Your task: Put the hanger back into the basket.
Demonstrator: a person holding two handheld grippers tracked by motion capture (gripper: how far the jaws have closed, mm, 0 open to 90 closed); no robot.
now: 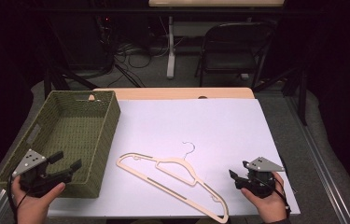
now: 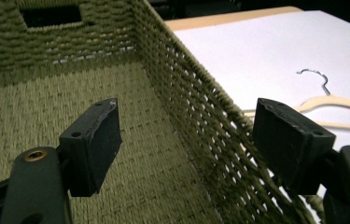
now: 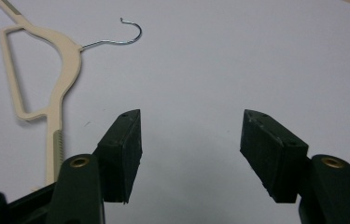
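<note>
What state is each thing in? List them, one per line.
Left claw: open, straddling the basket wall, holding nothing.
Right claw: open, over the white sheet, holding nothing.
Clothes hanger: lying flat, untouched.
Woven basket: upright, empty.
Folding chair: unfolded, unoccupied.

High cam looks down on table (image 1: pixel 196 121); gripper cams close, low; prob. all share hanger (image 1: pixel 172 175)

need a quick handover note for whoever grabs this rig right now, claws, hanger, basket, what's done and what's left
Left claw: open, holding nothing, its jaws on either side of the basket's right wall near the front corner.
Right claw: open, holding nothing, low over the white sheet just right of the hanger.
Hanger lies flat on the sheet, beside the basket, untouched.
Done: nothing gripped yet. Left: probably grip the hanger and put it in the basket.
</note>
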